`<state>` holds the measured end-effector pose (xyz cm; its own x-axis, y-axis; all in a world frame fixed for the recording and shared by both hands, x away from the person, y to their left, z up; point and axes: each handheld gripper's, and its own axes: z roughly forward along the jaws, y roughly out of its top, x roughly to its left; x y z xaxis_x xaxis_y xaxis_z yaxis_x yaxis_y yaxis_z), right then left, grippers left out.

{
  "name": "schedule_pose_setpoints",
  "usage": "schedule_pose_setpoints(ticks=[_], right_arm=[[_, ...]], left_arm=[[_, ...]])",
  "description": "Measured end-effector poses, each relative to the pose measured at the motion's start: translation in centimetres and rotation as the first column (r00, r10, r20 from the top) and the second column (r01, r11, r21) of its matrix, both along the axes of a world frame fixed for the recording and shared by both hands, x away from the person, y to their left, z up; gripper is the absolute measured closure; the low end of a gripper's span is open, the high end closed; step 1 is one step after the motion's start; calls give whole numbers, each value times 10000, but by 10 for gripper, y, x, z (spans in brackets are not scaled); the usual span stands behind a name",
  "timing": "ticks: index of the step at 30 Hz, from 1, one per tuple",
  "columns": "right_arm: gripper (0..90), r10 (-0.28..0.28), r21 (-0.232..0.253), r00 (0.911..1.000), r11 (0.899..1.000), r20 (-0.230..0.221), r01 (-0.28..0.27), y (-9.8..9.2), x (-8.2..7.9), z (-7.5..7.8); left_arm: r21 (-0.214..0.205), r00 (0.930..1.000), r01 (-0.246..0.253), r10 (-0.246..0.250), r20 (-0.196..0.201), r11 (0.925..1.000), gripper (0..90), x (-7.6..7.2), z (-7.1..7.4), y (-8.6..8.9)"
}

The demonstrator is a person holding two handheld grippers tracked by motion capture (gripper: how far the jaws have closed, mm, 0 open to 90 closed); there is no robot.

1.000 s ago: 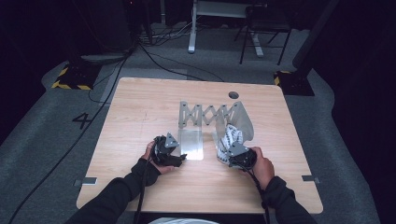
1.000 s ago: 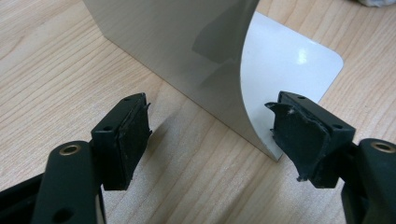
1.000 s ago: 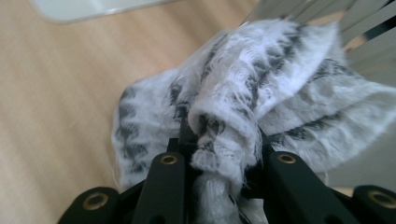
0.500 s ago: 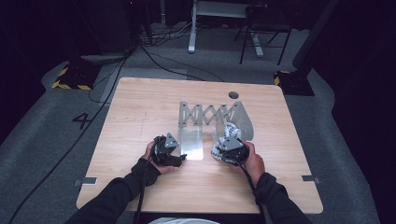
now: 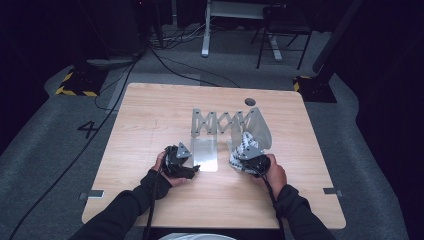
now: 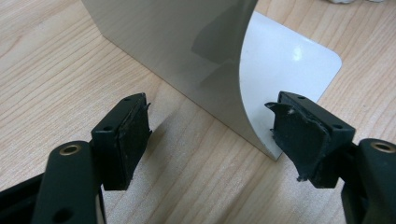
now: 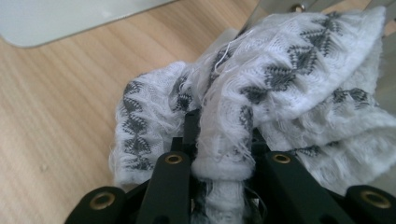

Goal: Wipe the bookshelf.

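Right gripper view: the right gripper (image 7: 223, 154) has just closed, its black fingers (image 7: 280, 182) clenched on a fold of the white cloth with grey diamond pattern (image 7: 280, 88), bunched over the wooden worktop (image 7: 60, 102). From the high view, that bundle (image 5: 243, 146) sits right of centre, just in front of the curved metal sheet (image 5: 260, 129) at the right end of an accordion-style metal rack (image 5: 220, 121). At the left, the left gripper (image 6: 215, 140) rests with its fingers (image 6: 128, 135) released and standing wide apart, the near corner of a second curved sheet (image 6: 280, 70) between them; the right-hand pad appears to sit against that corner, the left-hand pad stands clear of it.

By appearances, the work is at an early stage: the cloth is gripped but remains crumpled on the worktop, and the lifting, spreading or placing on the rack is left to do. The bundle has no clean long axis; its mass runs roughly from the gripper away toward the rack, and the pinched fold points back along the fingers toward the person's right hand (image 5: 272, 172).
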<state>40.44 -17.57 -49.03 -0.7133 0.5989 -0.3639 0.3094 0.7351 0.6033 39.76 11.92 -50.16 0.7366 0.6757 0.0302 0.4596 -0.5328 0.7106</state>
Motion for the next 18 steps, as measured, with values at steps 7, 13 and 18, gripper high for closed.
schedule_pose_setpoints(ticks=[7,13,18], right_arm=[[788,-203,-508,9996,9985,170,212,-8,-8,7],[792,-639,187,9825,9979,1750,616,-20,-25,34],[792,-989,997,9543,9923,2820,734,-24,-37,57]], left_arm=[[-12,10000,-4,4,-6,10000,276,0,0,0],[-20,10000,17,-17,-20,10000,275,0,0,0],[-38,10000,57,-57,-51,10000,278,0,0,0]])
